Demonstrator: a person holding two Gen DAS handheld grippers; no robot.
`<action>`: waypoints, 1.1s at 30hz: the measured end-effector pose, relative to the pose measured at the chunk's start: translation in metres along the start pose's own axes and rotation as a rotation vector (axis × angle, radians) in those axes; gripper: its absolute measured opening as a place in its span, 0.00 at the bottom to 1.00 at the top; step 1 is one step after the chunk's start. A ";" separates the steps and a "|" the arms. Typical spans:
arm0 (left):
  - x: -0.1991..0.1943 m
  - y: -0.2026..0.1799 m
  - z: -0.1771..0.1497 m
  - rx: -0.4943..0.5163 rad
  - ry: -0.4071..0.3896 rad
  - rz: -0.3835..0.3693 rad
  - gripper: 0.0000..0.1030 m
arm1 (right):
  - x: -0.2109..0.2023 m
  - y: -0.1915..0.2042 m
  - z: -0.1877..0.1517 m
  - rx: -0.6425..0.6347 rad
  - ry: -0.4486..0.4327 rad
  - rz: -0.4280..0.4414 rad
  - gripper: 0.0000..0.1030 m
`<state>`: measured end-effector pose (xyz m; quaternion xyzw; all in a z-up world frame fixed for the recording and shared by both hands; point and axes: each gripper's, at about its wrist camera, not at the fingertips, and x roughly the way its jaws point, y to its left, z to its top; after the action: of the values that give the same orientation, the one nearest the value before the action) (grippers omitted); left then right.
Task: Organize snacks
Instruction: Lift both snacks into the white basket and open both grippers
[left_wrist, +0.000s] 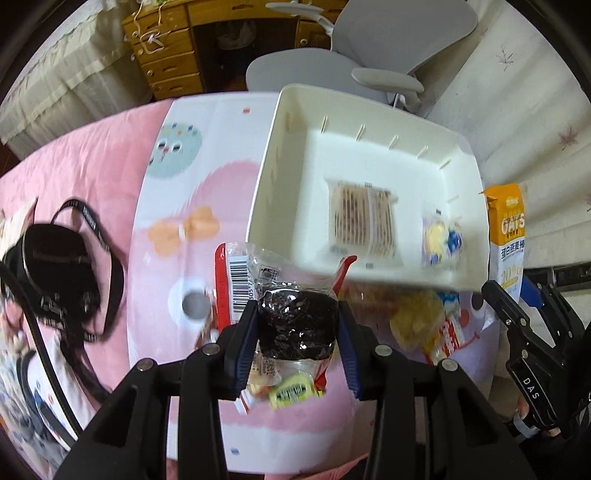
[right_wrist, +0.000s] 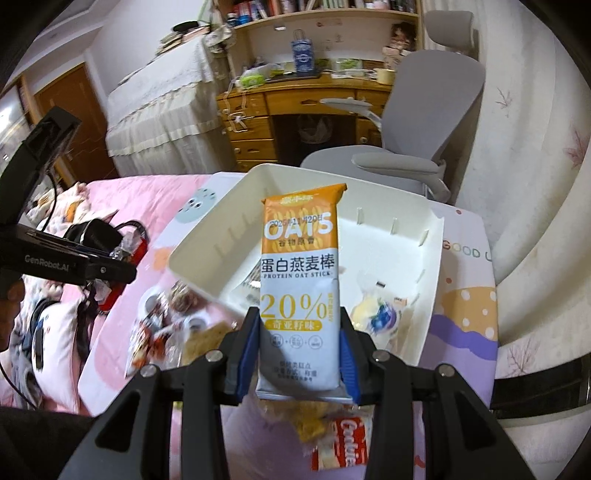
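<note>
Left gripper fingers clamp a dark-filled clear snack packet. Right gripper fingers grip an oat bar upright before the white bin.

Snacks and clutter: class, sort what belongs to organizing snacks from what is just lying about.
Belongs: white bin, oat bar in right gripper, dark snack pack in left gripper, loose snacks.
Lying about: black camera, grey chair, wooden desk.

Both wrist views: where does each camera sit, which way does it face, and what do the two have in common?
Left wrist: on the left gripper, facing along its fingers, shut on a dark snack packet; right gripper shows at the right edge.
Right wrist: on the right gripper, shut on the oat bar; left gripper at left.
Shared: white bin, grey chair, desk.
</note>
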<state>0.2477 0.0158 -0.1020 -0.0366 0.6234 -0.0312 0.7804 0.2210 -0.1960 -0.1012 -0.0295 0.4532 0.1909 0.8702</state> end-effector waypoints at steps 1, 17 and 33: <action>0.002 0.000 0.007 0.003 -0.008 -0.007 0.38 | 0.005 -0.002 0.004 0.015 0.005 -0.012 0.38; 0.027 -0.009 0.056 0.074 -0.070 -0.136 0.40 | 0.048 -0.027 0.025 0.189 0.076 -0.099 0.39; -0.001 -0.002 0.027 0.070 -0.146 -0.180 0.58 | 0.018 -0.030 0.010 0.268 0.067 -0.138 0.46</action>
<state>0.2738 0.0145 -0.0954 -0.0671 0.5577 -0.1201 0.8185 0.2486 -0.2156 -0.1138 0.0495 0.5005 0.0673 0.8617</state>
